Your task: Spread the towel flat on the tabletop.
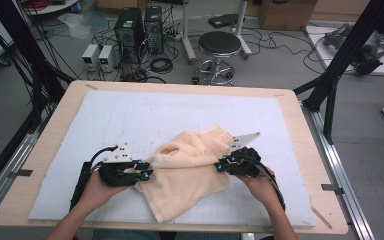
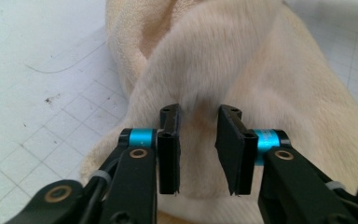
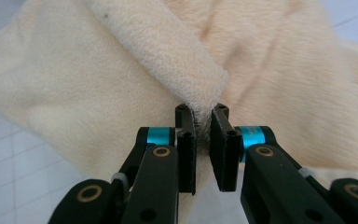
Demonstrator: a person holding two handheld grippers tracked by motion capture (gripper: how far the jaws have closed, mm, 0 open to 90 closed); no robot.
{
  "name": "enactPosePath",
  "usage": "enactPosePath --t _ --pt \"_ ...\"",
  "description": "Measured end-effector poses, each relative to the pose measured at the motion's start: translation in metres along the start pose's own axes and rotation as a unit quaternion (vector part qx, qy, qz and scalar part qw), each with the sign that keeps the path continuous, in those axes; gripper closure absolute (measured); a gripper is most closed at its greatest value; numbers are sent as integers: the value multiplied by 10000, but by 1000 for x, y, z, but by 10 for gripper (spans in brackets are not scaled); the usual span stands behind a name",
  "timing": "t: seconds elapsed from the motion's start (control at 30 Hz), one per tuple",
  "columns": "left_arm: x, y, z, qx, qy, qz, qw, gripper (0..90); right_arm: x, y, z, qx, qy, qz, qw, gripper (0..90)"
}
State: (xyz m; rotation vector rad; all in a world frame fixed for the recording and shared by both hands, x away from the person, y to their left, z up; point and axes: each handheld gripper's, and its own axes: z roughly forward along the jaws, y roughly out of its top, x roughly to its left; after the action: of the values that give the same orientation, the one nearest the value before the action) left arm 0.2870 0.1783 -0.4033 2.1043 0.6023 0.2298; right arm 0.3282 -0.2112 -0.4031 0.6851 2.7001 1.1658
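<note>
A: Honestly, what could have gone wrong there?

B: The left gripper (image 2: 198, 149) had its jaws parted, pads clear of the towel (image 1: 190, 170), pile only brushing between them. The right gripper (image 3: 203, 147) was pinched tight on a folded edge. With one side loose, any lift would have dragged the towel lopsided, and the fold might have slumped open.

A: And where did the towel lie?

B: Rumpled on the white mat (image 1: 130, 115), near the front edge of the table (image 1: 40, 165), between the two hands and touching both grippers.

A: Counts?

B: One towel, one mat, one table, two grippers. Beyond the table, one stool (image 1: 219, 45).
</note>
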Motion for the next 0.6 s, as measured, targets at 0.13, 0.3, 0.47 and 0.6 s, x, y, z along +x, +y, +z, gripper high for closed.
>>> enactPosePath --t 0.13,0.3,0.47,0.6 --pt "-1 -1 0 8 -57 3 10000 671 -10 -3 -10 -64 -195 192 9996 802" --pt "-5 -2 4 203 -134 61 9997 836 6 6 -25 -458 -213 131 9986 661" --pt "-4 0 3 106 12 66 9999 825 34 20 -38 -718 -204 -197 9970 619" --pt "3 7 -4 -152 141 -29 9998 604 52 27 -24 -562 -53 -439 9974 580"
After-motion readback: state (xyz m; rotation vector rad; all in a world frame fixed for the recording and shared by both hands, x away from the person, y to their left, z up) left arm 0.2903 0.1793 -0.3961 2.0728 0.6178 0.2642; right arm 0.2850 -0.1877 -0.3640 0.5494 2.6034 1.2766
